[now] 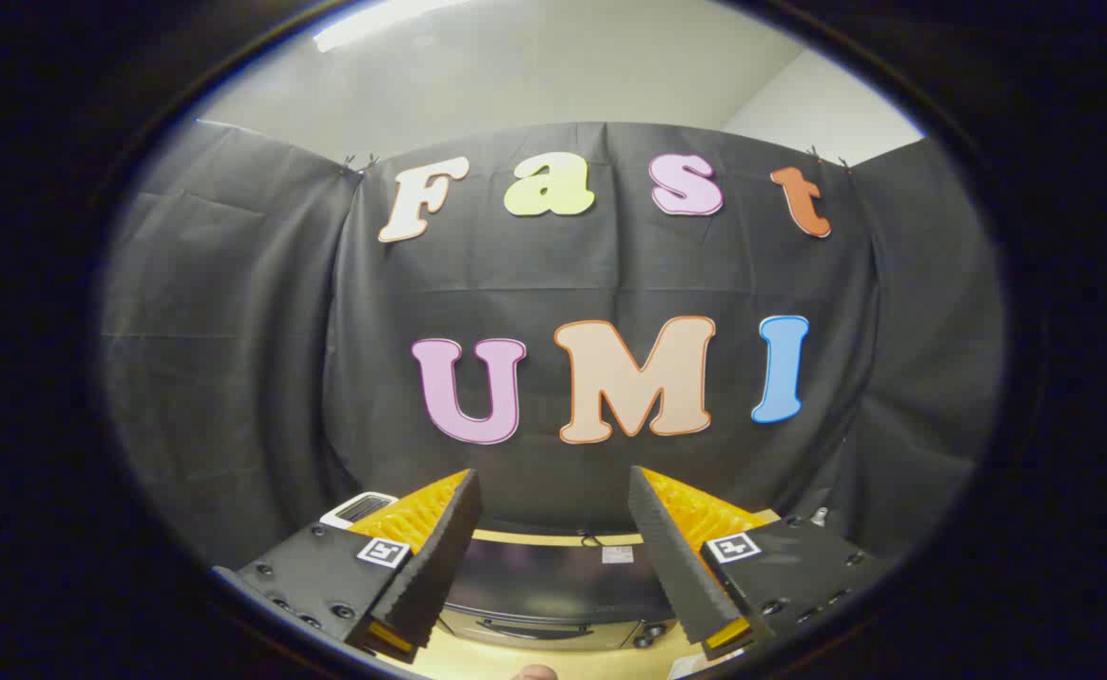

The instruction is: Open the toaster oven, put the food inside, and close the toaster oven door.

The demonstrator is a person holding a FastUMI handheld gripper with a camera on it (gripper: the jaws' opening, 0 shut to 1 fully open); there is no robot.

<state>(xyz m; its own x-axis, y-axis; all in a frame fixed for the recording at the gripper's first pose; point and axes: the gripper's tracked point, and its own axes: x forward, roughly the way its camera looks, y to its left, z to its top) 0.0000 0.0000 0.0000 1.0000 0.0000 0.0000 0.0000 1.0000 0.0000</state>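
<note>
Gripper [553, 491] fingers spread apart above the boxy, dark-topped toaster oven [553, 590].

From my seat, the toaster oven [553, 590] is partly hidden behind my gripper's [553, 491] parted fingers, its door handle barely readable. A pale rounded thing [536, 672] is cut off below; I cannot identify it.

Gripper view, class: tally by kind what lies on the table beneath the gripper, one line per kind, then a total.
Toaster oven, door closed, between the open fingers: 1
White device beyond the left finger: 1
Pale rounded thing at the table's near edge, too cut off to identify: 1
Total: 3
</note>
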